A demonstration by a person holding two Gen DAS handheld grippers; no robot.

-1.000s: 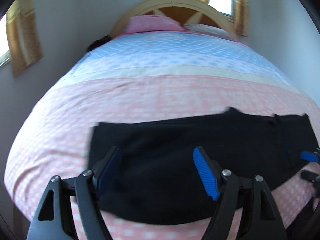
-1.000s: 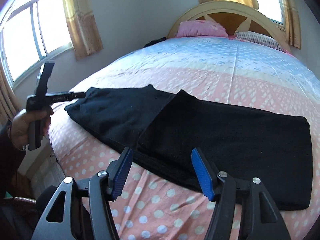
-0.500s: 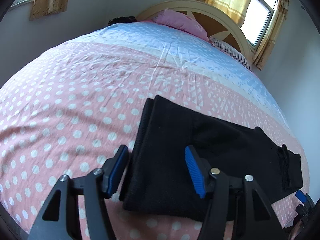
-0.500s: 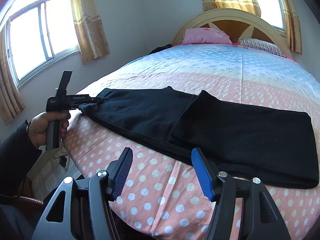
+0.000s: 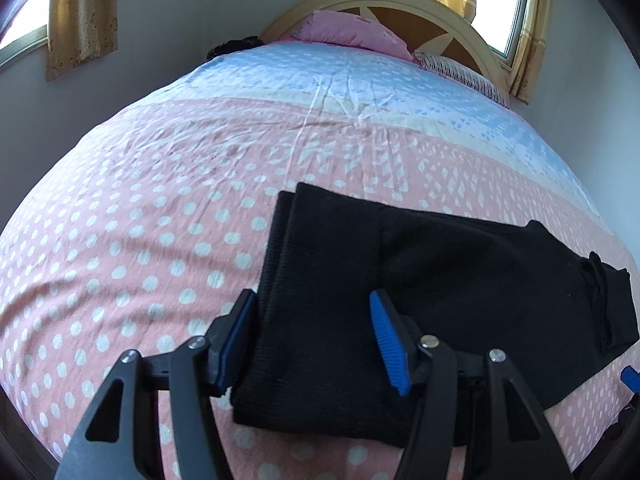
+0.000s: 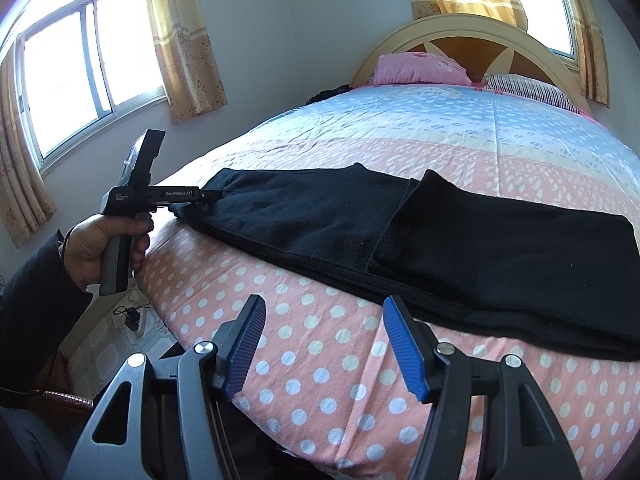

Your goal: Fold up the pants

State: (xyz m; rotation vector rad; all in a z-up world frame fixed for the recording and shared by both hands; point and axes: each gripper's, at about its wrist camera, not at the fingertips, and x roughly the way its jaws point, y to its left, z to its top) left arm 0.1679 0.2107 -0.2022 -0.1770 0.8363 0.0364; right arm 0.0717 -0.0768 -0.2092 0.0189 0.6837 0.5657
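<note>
Sunlight is filling a bedroom with a big dotted bed point(image 5: 168, 216). Black pants point(image 6: 460, 240) are lying near its front edge, partly folded so one end is resting on top. Left gripper point(image 5: 314, 336) is reaching wide open around the folded end, closer than before. Right gripper point(image 6: 322, 344) is waiting open, holding nothing.

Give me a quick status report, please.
Left gripper open at pants end. Right gripper open, short of them. Nothing in the way.
</note>
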